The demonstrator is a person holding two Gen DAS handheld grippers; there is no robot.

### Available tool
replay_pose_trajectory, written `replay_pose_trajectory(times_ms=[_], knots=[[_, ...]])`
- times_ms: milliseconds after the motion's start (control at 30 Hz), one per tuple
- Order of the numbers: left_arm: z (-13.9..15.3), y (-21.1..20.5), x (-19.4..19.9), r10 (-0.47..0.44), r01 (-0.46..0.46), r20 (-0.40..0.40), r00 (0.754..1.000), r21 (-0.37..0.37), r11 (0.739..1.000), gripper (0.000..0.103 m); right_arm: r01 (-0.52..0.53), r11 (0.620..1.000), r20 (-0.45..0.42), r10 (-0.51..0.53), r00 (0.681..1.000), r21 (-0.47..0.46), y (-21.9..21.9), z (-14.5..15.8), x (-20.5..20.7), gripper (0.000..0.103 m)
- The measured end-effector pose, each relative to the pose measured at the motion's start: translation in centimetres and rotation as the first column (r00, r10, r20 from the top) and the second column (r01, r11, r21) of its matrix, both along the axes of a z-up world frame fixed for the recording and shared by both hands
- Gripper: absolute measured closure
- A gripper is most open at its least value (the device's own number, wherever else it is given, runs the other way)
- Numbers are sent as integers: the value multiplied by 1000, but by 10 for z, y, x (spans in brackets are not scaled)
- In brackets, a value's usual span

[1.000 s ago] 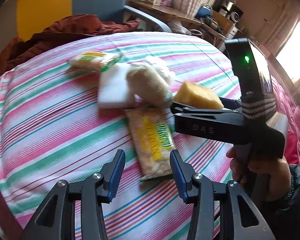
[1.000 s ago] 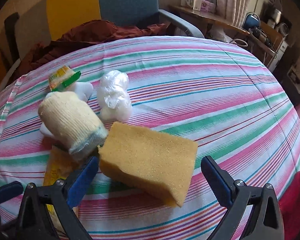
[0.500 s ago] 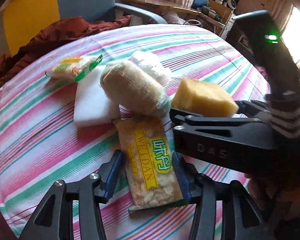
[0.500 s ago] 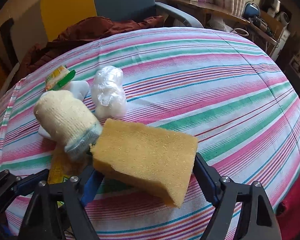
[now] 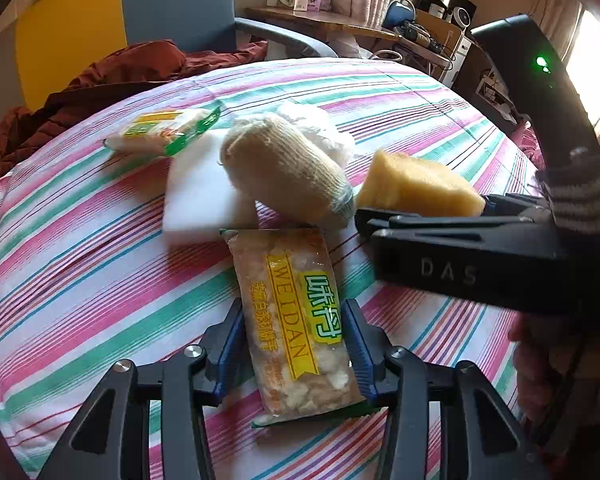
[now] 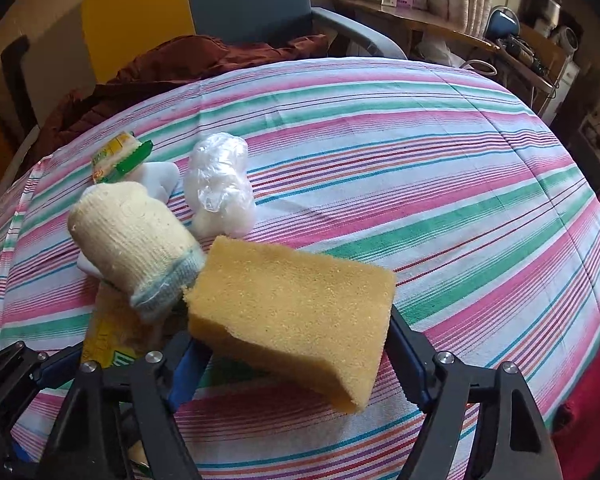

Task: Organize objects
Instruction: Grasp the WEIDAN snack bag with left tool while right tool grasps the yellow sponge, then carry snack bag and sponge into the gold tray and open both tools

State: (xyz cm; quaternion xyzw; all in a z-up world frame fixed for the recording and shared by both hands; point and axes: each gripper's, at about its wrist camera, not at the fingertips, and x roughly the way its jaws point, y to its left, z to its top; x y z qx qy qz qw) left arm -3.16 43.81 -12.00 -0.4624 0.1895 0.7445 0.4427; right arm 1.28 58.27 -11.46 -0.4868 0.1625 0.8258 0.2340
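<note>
A clear snack packet [image 5: 292,308] with a yellow label lies on the striped cloth. My left gripper [image 5: 294,344] is closing, and its blue pads touch the packet's two long sides. My right gripper [image 6: 296,344] is also closing, its pads pressing the ends of a yellow sponge [image 6: 292,300], which sits tilted between them. In the left wrist view the sponge [image 5: 416,192] shows above the right gripper's black body. A rolled cream knit glove [image 6: 136,240] lies just left of the sponge, resting on a white foam block [image 5: 204,196].
A crumpled clear plastic bundle [image 6: 220,184] and a second green and yellow packet [image 5: 164,132] lie behind the glove. The striped tablecloth [image 6: 420,160] is bare to the right. A dark red garment [image 6: 204,60] hangs on a blue chair behind the table.
My left gripper came forward and down until its jaws straddled the snack packet, then closed on it. The right jaws went from wide open to pressing the sponge's ends.
</note>
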Motion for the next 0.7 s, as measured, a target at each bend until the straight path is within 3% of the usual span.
replay_pose_trajectory(times_ms=[433,700], knots=[[3,-72,13,121,-119,-60,991,34,992,57,10,1000,-10,-10,1000,-5,0,-1,-1,25],[2,-94,14,188,-186,-74,979,32,982,57,10,999,-52,-7,999,41,-6,13,2,26]])
